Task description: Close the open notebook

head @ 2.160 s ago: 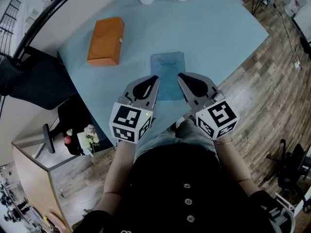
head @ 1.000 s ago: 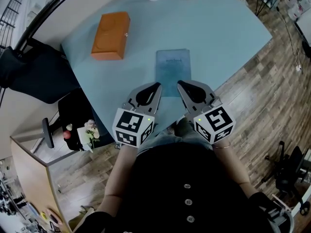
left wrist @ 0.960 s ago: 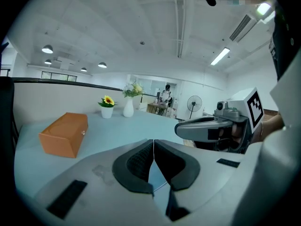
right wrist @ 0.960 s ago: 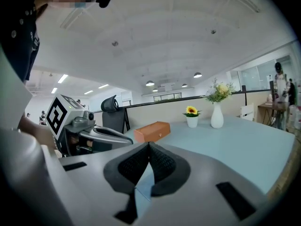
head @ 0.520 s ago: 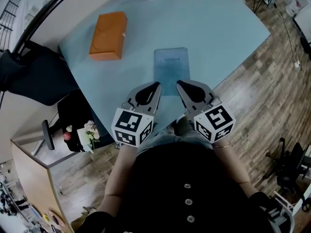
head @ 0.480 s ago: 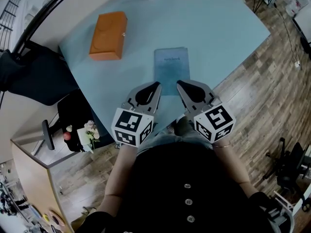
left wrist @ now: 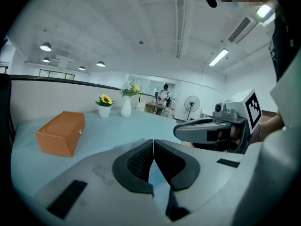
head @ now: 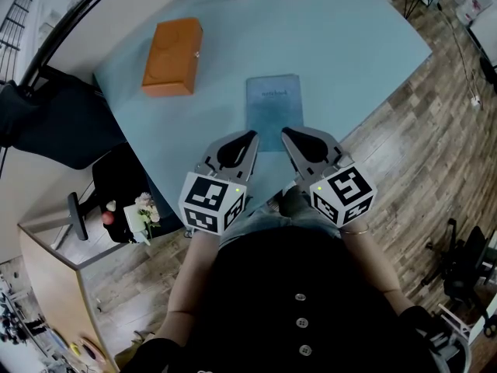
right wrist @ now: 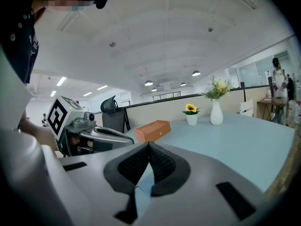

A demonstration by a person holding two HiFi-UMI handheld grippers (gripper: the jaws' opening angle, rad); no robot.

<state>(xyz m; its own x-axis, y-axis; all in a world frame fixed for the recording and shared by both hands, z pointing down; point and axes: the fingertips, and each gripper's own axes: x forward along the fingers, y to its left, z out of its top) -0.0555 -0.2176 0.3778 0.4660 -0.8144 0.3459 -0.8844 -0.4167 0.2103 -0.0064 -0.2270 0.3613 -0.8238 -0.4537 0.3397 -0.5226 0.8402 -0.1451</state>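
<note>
Left gripper (head: 248, 136) and right gripper (head: 286, 133) are both clenched on nothing, side by side over the near edge of the worktop (head: 349, 45). Just beyond their tips the notebook (head: 273, 109) lies flat and closed, well apart from the orange box (head: 171, 55).

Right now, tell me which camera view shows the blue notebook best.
The head view: the notebook lies whole, closed, on the table, ahead of the left hand-held gripper and the right hand-held gripper. Each gripper view has its own shut jaws covering it almost entirely.
</note>
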